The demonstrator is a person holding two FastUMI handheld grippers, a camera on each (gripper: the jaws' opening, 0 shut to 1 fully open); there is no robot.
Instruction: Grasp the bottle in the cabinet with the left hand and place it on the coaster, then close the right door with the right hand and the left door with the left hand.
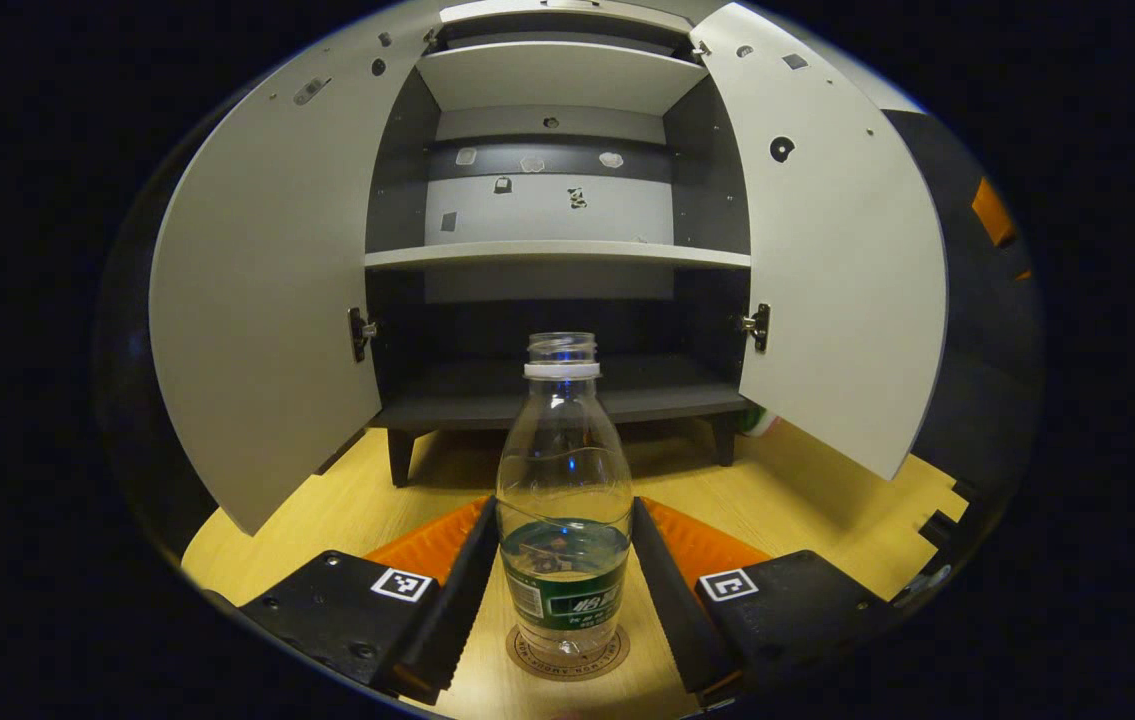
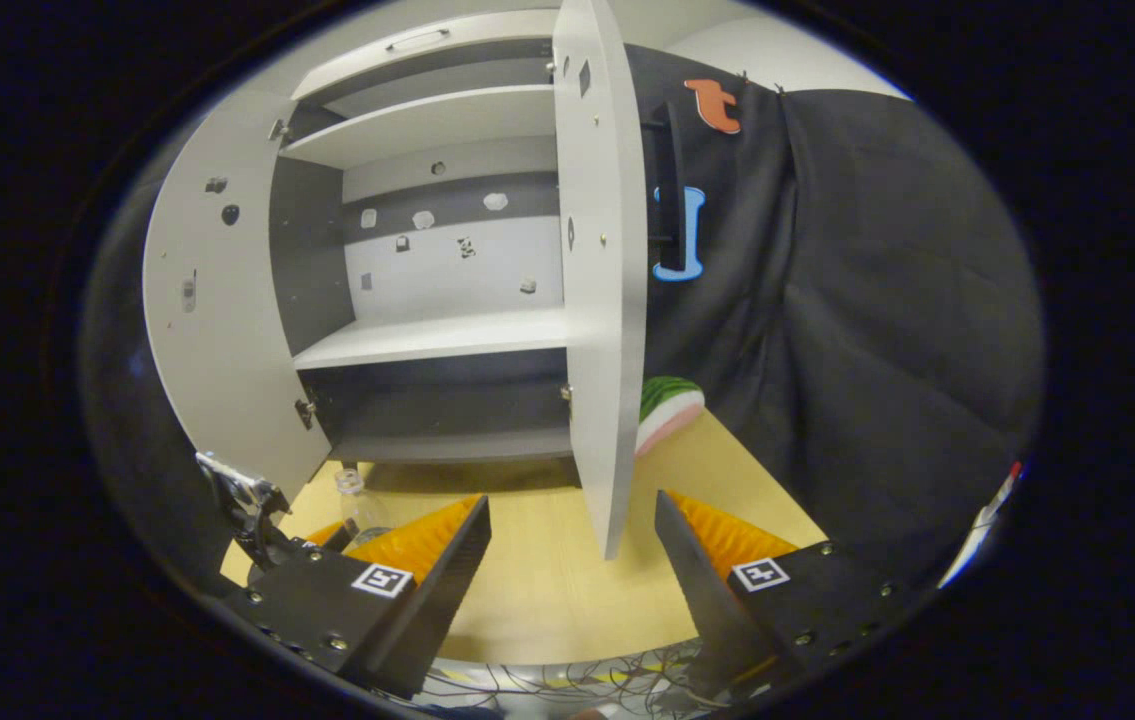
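While the left gripper (image 1: pixel 565 590) is seen in the left gripper view with its two fingers set close on either side of the bottle (image 1: pixel 563 500), contact on both sides cannot be made out for certain, so whether the bottle is clamped or just let go cannot be told. The bottle is stood upright on the round coaster (image 1: pixel 568 655), on the wooden table (image 1: pixel 827 500) near the front of the cabinet (image 1: pixel 557 250), with no cap on it and a little water in it. The placing is therefore judged done or all but done, with the release perhaps left. Both doors are left to be closed: the left door (image 1: pixel 262 300) and the right door (image 1: pixel 842 270) are swung wide open. In the right gripper view the right gripper (image 2: pixel 572 580) is held spread with nothing between its fingers, near the edge of the right door (image 2: pixel 607 300), and the door's outer handle (image 2: pixel 669 190) and a watermelon-patterned object (image 2: pixel 669 405) behind it are shown, which are largely hidden in the left gripper view. The coaster is made out in the left gripper view.
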